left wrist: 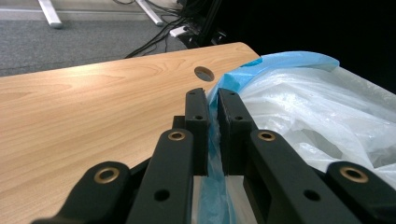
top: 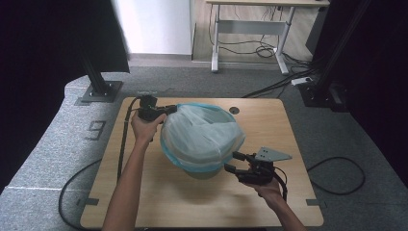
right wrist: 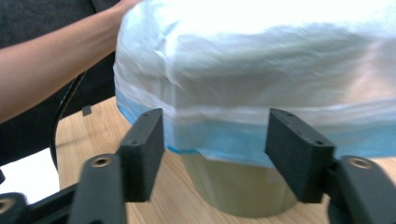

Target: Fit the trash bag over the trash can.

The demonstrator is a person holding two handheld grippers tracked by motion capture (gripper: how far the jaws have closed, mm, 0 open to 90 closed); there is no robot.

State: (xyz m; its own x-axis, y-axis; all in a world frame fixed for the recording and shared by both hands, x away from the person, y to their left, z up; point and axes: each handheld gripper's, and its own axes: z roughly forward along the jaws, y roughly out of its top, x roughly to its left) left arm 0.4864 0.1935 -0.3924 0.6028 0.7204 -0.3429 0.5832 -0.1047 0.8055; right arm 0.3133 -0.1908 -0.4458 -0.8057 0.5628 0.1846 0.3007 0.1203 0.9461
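I am looking at a bin point(top: 204, 172) standing in the middle of the table point(top: 144, 192). A thin white bag with a blue edge point(top: 199, 134) is lying over the bin's top and hanging down its sides, so most of the bin is hiding under it. My left gripper point(top: 168, 109) is pinching the bag's blue edge at the far left side of the bin. My right gripper point(top: 232, 162) is waiting just beside the bin's near right side, jaws wide apart, holding nothing. The bag is looking blurry up close.
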